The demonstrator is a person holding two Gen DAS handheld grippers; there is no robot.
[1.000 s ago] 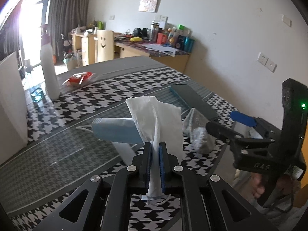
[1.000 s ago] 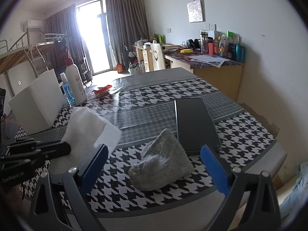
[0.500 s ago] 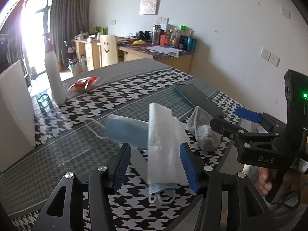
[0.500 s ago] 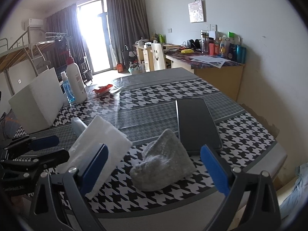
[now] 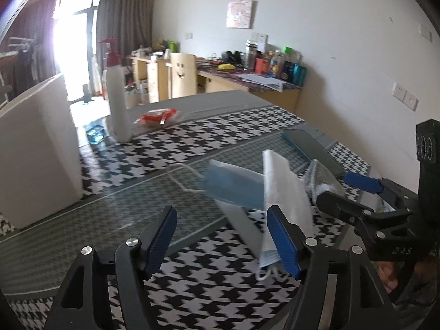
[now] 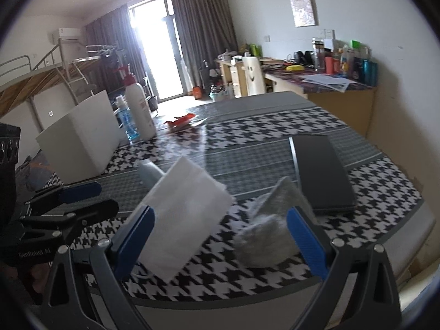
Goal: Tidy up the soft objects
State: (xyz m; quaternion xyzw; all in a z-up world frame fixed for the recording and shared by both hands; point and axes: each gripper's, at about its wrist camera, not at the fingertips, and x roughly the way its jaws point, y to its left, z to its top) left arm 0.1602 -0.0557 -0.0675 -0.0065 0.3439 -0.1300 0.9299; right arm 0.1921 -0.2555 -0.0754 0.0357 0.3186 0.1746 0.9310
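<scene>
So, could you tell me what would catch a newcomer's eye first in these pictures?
Probably the white tissue standing up on the black-and-white houndstooth table, with a blue face mask right behind it. Beside it lies a crumpled grey cloth near a dark flat tablet. The open left gripper and right gripper frame them.

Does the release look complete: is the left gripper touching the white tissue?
Apart. The right wrist view shows tablecloth between the open left gripper and the white tissue.
</scene>
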